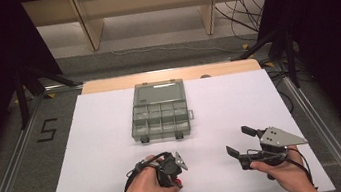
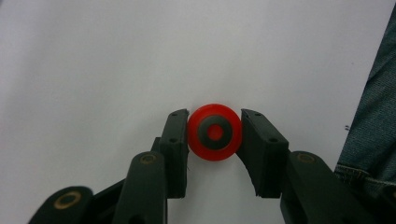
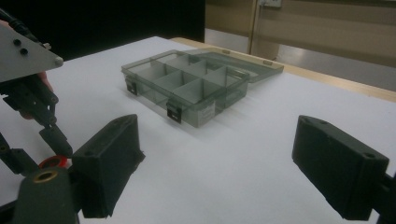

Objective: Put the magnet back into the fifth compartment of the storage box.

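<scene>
Closest in, a small red disc (image 2: 215, 132) with a grey ring is pinched between the jaws of the left gripper (image 2: 214, 136), right down on the white surface (image 2: 116, 60) near its front edge. Just to the right of it, the right gripper (image 1: 241, 141) is held a bit above the surface, jaws spread wide with nothing between them. Further back, around the middle of the surface, a grey-green compartment box (image 1: 160, 118) is seen, lid flipped open toward the far side, dividers visible inside.
</scene>
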Action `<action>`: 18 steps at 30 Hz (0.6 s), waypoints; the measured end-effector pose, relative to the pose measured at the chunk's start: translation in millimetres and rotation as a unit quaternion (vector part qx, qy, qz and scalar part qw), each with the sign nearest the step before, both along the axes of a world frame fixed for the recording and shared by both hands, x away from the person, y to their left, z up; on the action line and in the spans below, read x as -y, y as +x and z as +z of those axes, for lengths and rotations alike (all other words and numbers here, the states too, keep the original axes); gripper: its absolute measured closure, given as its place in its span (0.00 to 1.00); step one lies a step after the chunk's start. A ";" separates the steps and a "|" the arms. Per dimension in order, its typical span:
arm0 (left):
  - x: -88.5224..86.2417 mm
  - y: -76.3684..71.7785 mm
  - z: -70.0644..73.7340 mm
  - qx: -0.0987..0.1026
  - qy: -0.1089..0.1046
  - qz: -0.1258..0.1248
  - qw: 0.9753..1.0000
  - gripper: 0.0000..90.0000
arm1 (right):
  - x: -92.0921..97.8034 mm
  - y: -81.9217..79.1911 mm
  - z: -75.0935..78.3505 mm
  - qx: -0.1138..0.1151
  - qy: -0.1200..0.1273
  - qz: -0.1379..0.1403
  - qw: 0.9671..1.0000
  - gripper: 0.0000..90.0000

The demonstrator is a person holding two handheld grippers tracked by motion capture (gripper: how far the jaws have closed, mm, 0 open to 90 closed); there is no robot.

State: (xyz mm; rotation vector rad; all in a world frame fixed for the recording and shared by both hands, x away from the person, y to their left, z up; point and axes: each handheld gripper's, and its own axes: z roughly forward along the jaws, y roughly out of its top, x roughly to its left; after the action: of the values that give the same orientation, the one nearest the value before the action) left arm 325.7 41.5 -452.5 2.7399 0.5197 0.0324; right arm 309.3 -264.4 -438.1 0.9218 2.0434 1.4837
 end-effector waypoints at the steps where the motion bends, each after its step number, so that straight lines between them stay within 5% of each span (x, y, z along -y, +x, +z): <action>1: -0.3 -0.4 1.1 0.001 -0.001 0.003 1.000 0.70 | 0.0 -0.1 0.1 0.000 0.000 0.000 1.000 0.18; 18: -7.7 11.8 28.0 0.019 -0.030 0.030 0.999 0.70 | 1.0 -1.2 1.5 -0.005 -0.008 0.002 1.000 0.18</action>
State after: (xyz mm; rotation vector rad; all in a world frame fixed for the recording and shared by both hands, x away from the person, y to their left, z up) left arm 337.5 49.3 -424.6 2.6597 0.5832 0.0833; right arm 308.1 -265.4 -436.7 0.9198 2.0622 1.4661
